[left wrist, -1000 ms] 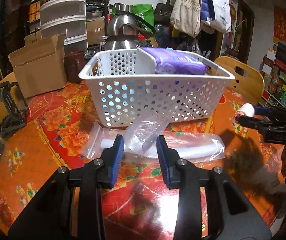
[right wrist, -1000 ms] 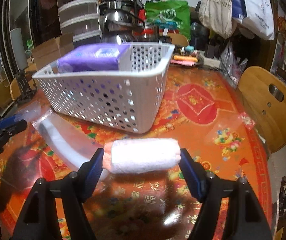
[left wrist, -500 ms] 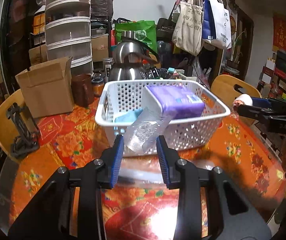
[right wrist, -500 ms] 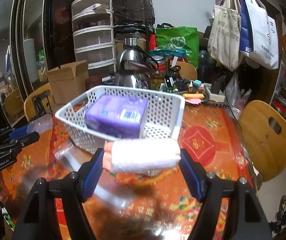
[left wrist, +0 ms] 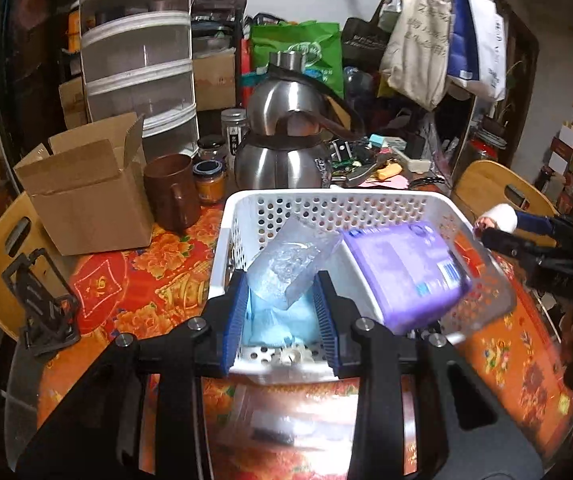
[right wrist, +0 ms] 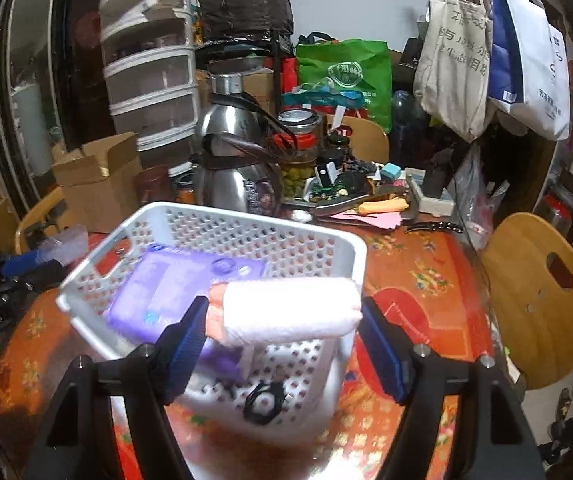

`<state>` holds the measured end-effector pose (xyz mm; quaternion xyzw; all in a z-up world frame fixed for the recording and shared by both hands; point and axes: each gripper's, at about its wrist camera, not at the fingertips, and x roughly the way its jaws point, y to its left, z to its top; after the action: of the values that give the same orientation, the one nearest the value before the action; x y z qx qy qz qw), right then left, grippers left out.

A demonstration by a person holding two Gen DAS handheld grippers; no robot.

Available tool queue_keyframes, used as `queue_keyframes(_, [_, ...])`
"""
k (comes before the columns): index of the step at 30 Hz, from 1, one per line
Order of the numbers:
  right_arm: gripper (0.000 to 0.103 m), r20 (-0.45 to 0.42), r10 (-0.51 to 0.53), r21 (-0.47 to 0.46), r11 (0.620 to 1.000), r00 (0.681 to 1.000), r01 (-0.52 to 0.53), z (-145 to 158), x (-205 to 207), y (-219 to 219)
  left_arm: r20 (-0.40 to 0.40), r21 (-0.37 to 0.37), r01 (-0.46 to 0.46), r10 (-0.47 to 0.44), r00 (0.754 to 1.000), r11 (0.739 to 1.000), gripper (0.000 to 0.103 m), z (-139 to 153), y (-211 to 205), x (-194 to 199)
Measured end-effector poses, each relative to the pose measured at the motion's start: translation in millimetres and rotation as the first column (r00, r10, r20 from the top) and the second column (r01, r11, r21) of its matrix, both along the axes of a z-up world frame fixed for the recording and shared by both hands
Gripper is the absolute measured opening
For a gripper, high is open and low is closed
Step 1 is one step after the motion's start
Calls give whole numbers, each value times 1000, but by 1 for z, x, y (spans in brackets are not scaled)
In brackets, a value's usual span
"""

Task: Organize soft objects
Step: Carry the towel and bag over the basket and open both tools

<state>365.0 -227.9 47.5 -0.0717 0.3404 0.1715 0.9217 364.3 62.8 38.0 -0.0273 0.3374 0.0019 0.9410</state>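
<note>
Both grippers have risen from low over the counter (right wrist: 426, 264) to above the white basket (left wrist: 338, 200), so the views that faced its perforated side a second ago now look down into it; each load has come up with its hand.

Nearest in the left wrist view, the left gripper (left wrist: 282, 312) has its blue fingers (left wrist: 235, 320) clamped on a crumpled clear plastic bag (left wrist: 290, 260). The bag stands up between the pads and hangs over the basket's near-left corner, probably held there so it can drop in beside what is already stored. Just below it a light blue cloth (left wrist: 282, 328) lies on the basket floor, and to the right a purple pack (left wrist: 402, 272) leans tilted against the far-right wall, leaving room on the left.

In the right wrist view, the right gripper (right wrist: 282, 332) has its fingers (right wrist: 184, 344) set wide and pressed on the two ends of a rolled white towel (right wrist: 290, 308). Gripped lengthwise, the roll stays tight and level; it hovers over the basket's near-right part, above the pack.

Beyond the basket stand a steel kettle (left wrist: 286, 136), a brown mug (left wrist: 172, 192) and an open cardboard box (left wrist: 86, 188). Furthest back are stacked plastic drawers (left wrist: 138, 56) and hanging tote bags (right wrist: 454, 52). A wooden chair (right wrist: 542, 300) sits at the counter's right edge.
</note>
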Motion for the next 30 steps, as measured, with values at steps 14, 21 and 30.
queue_keyframes(14, [74, -45, -27, -29, 999, 999, 26, -22, 38, 9, -69, 13, -20, 20, 997, 1000, 32, -29, -1, 49])
queue_keyframes(21, [89, -55, -30, -12, 999, 998, 30, -22, 40, 5, -46, 1, -19, 19, 999, 1000, 79, -34, 5, 47])
queue_keyframes(30, [92, -28, -27, -29, 999, 999, 26, -8, 18, 8, 1, 27, 11, -11, 1000, 1000, 84, -20, 3, 14])
